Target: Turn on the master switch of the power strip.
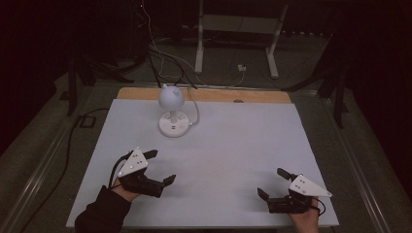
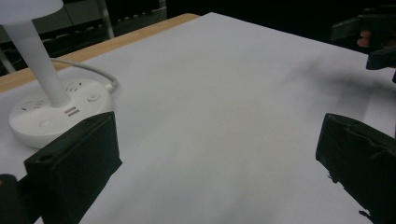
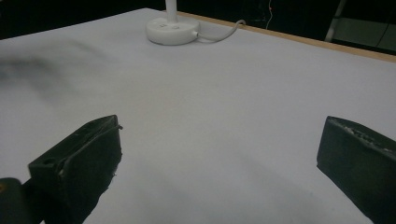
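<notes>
A white desk lamp (image 1: 171,108) stands on a round socket base at the back left of the white table (image 1: 233,145); its base (image 2: 56,112) has outlets and a button, and a white cord (image 3: 219,32) leads off it. My left gripper (image 1: 160,167) rests low at the front left, jaws wide apart and empty. My right gripper (image 1: 273,183) sits at the front right, also open with nothing between its jaws. The lamp base (image 3: 172,31) lies far ahead in the right gripper view.
A wooden strip (image 1: 204,94) edges the table's far side. Beyond it, cables (image 1: 160,53) and a white desk frame (image 1: 238,39) stand on the dark floor. The other hand and its gripper (image 2: 373,32) show at the top right of the left gripper view.
</notes>
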